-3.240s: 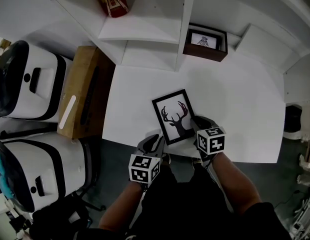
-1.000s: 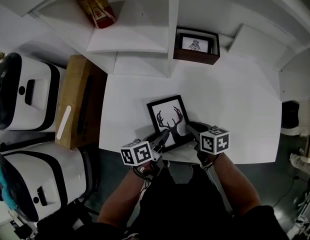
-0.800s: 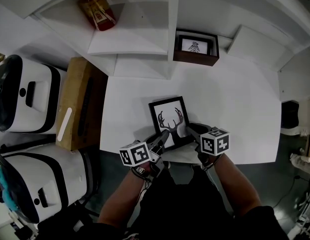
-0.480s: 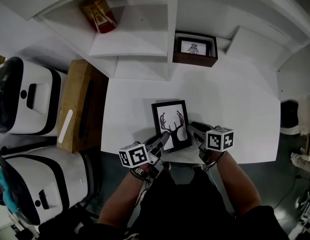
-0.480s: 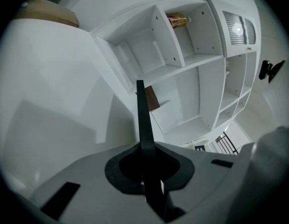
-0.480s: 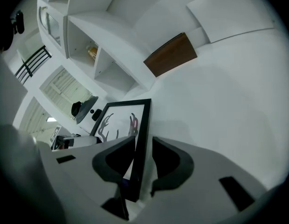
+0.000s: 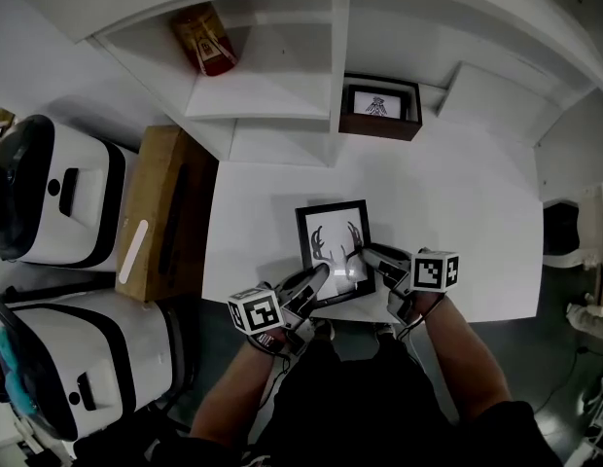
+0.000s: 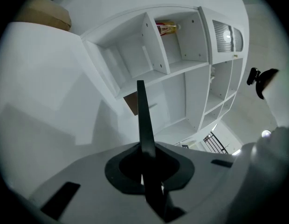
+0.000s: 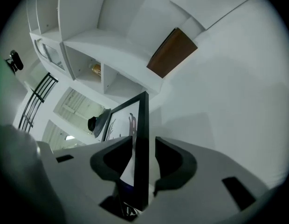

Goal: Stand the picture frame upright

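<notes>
The black picture frame with an antler print is tilted, its near edge lifted off the white table close to the front edge. My left gripper holds the frame's near left corner. In the left gripper view the frame's thin black edge runs up between the jaws of the left gripper, which have just been closing and press on it. My right gripper is at the near right corner. In the right gripper view the frame stands between the jaws of the right gripper, which have just been opening, with gaps beside it.
A white shelf unit rises behind the table, with a red and yellow package on it. A second small picture in a brown frame stands at the back. A cardboard box and white machines sit to the left.
The frame's near edge has come up off the table and the print looks foreshortened. Both grippers have risen with it. The left jaws have closed on the corner; the right jaws have widened.
</notes>
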Motion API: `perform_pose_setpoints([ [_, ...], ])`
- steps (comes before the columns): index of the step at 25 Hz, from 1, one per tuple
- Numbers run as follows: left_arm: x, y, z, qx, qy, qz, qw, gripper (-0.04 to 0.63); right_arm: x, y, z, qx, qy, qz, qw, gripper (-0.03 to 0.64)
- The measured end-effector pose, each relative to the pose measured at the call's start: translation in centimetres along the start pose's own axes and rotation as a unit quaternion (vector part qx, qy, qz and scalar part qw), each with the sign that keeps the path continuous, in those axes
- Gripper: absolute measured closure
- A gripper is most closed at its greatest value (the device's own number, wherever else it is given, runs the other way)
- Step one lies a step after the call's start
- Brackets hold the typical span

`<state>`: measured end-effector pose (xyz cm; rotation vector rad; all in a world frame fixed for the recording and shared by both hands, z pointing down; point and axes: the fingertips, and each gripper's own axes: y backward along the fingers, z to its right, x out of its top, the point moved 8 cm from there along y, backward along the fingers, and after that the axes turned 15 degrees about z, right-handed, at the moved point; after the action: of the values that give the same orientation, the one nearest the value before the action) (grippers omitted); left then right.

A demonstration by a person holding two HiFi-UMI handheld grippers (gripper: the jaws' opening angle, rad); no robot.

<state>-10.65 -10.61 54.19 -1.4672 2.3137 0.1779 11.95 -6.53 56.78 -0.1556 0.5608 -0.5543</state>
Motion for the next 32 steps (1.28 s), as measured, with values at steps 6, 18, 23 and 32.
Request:
perform_pose_setpoints([
  [6, 1.1, 0.8, 1.2, -0.047, -0.007, -0.009, 0.9988, 0.566, 1.0, 0.2, -1.7, 0.050, 0.014, -0.006, 0.999, 0.473],
  [18, 2.8, 1.7, 2.3, -0.087, -0.073, -0.066, 0.9913, 0.566, 1.5, 0.8, -5.0, 0.092, 0.076, -0.014, 0.993, 0.531],
  [23, 3.7, 1.7, 2.4, -0.083, -0.129, -0.093, 0.9838, 0.558, 1.7, 1.0, -6.3, 0.091, 0.120, -0.007, 0.989, 0.537],
  [32, 5.9, 1.3, 3.0, -0.074, -0.245, -0.125, 0.9586, 0.512, 1.4, 0.8, -7.7, 0.080, 0.153, 0.016, 0.985, 0.546],
])
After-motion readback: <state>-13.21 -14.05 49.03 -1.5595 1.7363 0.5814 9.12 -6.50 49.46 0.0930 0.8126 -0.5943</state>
